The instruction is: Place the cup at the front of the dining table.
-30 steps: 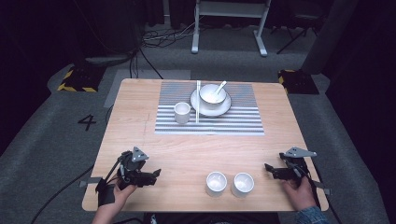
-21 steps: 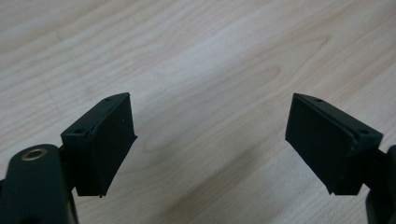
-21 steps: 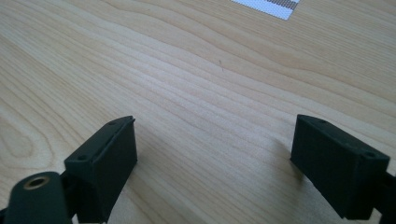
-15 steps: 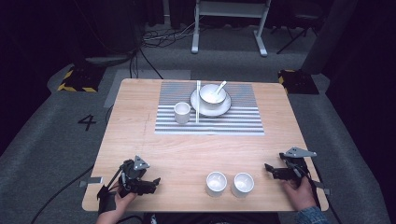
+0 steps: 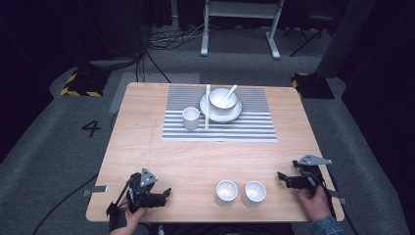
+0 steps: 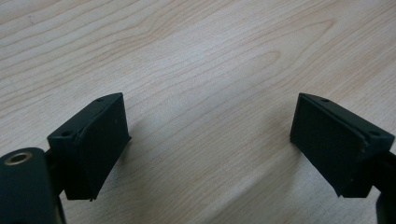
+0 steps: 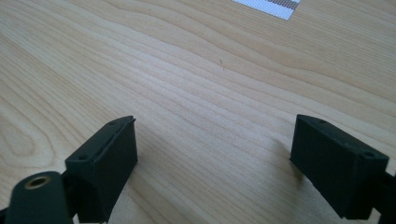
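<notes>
My left gripper (image 5: 166, 192) rests low over the wooden table (image 5: 195, 156) at its front left corner, held in a hand. Its jaws have just been opening and stand open with nothing but bare wood between them (image 6: 210, 140). My right gripper (image 5: 280, 176) sits at the front right, also open over bare wood (image 7: 212, 154), pointing left. Two small white cups (image 5: 226, 192) (image 5: 255, 193) stand side by side near the front edge between the grippers, closer to the right one.
A striped placemat (image 5: 244, 128) lies at the far middle. On it stand a white cup (image 5: 191, 118), chopsticks (image 5: 207, 105) and a plate (image 5: 235, 115) carrying a bowl (image 5: 222, 98) with a spoon (image 5: 231, 90). Bare wood separates the mat from the two cups.
The left gripper has sunk toward the table and drawn nearer the front edge, and its jaws look wider. The right gripper and the dishes have kept still.
</notes>
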The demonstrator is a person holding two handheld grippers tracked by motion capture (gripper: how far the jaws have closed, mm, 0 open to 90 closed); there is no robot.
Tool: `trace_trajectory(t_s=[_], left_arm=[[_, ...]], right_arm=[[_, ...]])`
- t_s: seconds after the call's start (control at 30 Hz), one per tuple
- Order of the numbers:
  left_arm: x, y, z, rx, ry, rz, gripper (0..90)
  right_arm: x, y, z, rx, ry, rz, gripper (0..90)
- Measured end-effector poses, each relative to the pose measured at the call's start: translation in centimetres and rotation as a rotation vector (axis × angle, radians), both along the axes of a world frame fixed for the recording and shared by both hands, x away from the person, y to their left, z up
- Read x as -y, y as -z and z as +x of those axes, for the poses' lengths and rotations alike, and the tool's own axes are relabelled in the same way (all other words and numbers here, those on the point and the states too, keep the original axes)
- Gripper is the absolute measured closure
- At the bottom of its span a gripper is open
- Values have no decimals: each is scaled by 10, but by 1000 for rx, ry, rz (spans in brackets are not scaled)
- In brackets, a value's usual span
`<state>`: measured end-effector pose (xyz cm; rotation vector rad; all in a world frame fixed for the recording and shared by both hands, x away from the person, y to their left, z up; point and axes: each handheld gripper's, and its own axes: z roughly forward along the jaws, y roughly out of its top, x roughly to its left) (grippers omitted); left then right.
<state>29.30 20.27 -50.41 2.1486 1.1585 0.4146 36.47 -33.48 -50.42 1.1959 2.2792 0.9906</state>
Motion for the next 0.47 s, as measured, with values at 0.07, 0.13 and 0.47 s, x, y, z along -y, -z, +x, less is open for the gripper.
trace_trajectory(t_s=[0.07, 0.13, 0.47], left_arm=[[0, 0, 2, 1, 14, 3, 101], [1, 1, 5, -8, 25, 2, 75], [2, 1, 9, -13, 47, 13, 32]], right_arm=[[0, 0, 0, 0, 0, 0, 148], [0, 0, 0, 0, 0, 0, 148], [0, 0, 0, -1, 0, 1, 148]])
